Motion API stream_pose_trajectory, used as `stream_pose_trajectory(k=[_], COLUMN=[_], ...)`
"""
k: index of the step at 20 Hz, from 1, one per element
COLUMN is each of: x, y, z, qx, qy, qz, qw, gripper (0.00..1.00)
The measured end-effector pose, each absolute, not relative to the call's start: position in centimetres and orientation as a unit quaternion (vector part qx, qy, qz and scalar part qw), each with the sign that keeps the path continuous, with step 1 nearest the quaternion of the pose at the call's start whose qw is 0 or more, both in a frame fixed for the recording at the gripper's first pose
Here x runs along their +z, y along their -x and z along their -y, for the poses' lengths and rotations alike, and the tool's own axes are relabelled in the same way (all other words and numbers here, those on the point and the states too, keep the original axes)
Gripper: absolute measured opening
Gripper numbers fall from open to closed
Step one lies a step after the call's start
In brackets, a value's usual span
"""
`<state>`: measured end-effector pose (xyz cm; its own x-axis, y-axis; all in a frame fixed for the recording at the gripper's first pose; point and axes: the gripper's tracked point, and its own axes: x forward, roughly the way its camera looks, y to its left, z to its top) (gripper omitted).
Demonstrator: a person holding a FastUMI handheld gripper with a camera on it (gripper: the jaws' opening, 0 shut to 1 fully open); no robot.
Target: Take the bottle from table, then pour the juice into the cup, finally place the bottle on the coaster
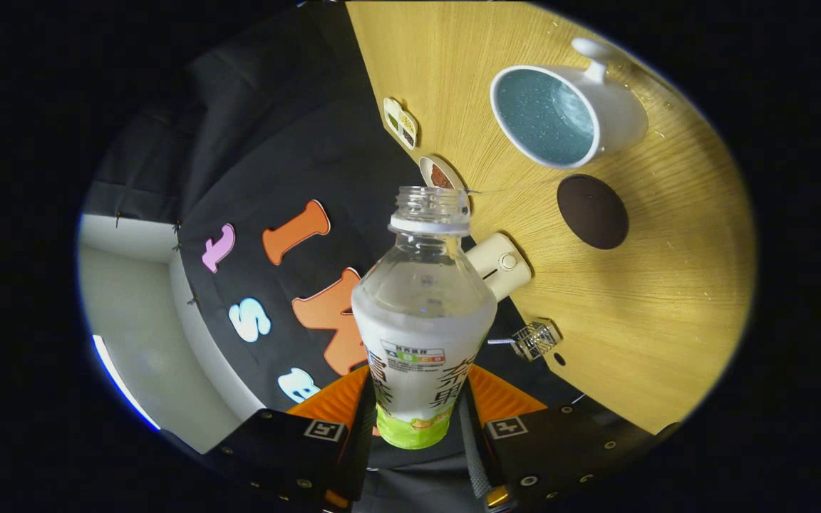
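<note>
The bottle's (421, 313) base is hidden between the gripper's (417, 427) clamping fingers; its label is unreadable.

hand-held gripper (417, 420) rolled sideways, 2 fingers (353, 420) clamped on a bottle's (421, 320) lower body

Gripper (416, 420) clamping uncapped bottle (421, 313), cup (560, 114), coaster (592, 211) beyond

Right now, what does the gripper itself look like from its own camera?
The gripper has two dark blocky finger housings studded with small round screws. Each carries a square black-and-white fiducial marker near the top. Orange wedge-shaped panels sit on the inner sides.
</note>
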<state>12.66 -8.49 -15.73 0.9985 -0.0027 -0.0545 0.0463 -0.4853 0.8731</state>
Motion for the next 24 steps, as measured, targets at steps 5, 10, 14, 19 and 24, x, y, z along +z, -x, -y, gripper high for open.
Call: stream_pose_trajectory(k=[5,10,14,19,24], x=[-17.0,-18.8,-19.1,-18.5,-18.4], y=[-12.1,-11.7,-11.8,-11.9,-12.7], z=[8.1,9.0,10.1,10.6,10.2], qx=[-0.035,-0.065,-0.078,-0.095,-0.106], qy=[-0.784,-0.682,-0.579,-0.397,-0.257], qz=[-0.046,-0.077,-0.083,-0.095,-0.102], qw=[0.618,0.724,0.807,0.908,0.955], gripper=[0.58,0.58,0.58,0.58,0.58])
